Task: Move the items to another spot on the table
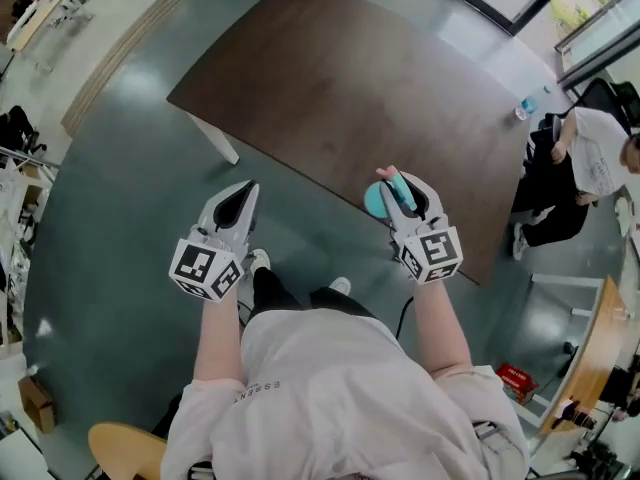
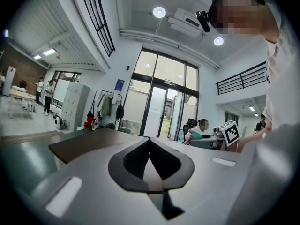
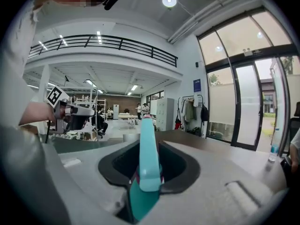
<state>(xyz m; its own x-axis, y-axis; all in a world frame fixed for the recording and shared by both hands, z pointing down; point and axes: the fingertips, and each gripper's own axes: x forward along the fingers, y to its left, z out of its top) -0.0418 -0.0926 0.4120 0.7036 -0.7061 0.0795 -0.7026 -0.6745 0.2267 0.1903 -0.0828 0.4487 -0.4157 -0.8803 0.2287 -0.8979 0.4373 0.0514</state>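
Our right gripper [image 3: 150,167] pinches a flat teal item [image 3: 147,142] edge-on between its jaws, with a pink tip showing at the item's far end. In the head view that gripper [image 1: 398,190] holds the teal item [image 1: 377,200] over the near edge of the dark brown table [image 1: 350,78]. Our left gripper [image 2: 149,143] has its jaws pressed together on nothing, and it hangs off the table, over the grey floor [image 1: 120,198]. A small bottle [image 1: 524,109] stands at the table's far right corner, near a seated person [image 1: 585,163].

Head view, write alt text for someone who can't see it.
Seen from above, a person's right gripper clamps a flat teal object at the near edge of a dark wooden table. The left gripper, jaws shut and empty, hovers over the floor.
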